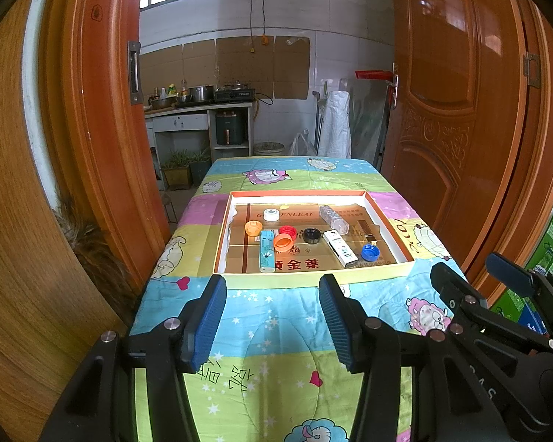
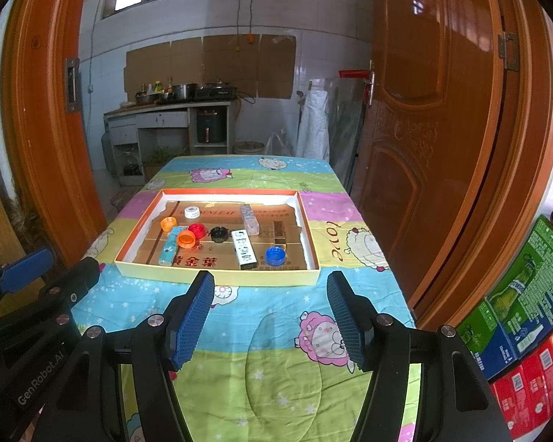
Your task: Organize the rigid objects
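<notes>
Both tongs are hovering with jaws spread wide and nothing between them: the left gripper (image 1: 272, 316) and the right gripper (image 2: 271, 316) are hanging over the cartoon-print tablecloth (image 2: 276, 375), just short of the near wall of the shallow cardboard tray with the orange rim (image 1: 306, 279). Everything to be organized is lying inside that tray. Near its left wall, two orange plastic caps (image 1: 283, 242) are flanking a turquoise rectangular box (image 1: 267, 256); toward its middle, a red cap (image 1: 288, 231) and a black cap (image 1: 312, 235) are sitting side by side. A white cap (image 1: 271, 214) is resting nearer the far wall. A white printed box (image 2: 244, 249), a blue cap (image 2: 275, 255) and a clear plastic case (image 2: 249, 218) are occupying the right half. Held back like this (probably to keep the whole tray in view), neither tong is committing to any piece; the loose scatter could suit sorting ahead or finished.
</notes>
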Demonstrator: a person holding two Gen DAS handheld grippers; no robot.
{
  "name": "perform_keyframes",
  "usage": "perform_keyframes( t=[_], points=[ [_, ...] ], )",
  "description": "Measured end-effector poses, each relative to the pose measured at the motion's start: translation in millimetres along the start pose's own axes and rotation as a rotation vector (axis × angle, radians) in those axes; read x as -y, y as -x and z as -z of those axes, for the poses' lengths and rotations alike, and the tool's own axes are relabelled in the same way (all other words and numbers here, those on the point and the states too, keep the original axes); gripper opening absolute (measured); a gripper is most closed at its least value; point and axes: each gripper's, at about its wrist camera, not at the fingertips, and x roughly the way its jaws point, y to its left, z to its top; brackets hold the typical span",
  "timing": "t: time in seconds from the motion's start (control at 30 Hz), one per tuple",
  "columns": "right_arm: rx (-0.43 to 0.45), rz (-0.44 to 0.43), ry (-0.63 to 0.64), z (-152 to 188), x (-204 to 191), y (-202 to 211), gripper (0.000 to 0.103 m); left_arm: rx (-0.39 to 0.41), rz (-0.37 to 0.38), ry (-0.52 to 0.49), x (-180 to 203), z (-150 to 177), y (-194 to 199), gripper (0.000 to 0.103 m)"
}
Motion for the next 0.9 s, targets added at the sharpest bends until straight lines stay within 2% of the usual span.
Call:
perform_keyframes(
  t=[0.9],
  points=[
    [-0.005,-0.002,0.001,3.5,-1.9,-2.4,0.066,-0.001,-0.001,-0.002,-1.1,1.0,-0.1,0.052]
  ],
)
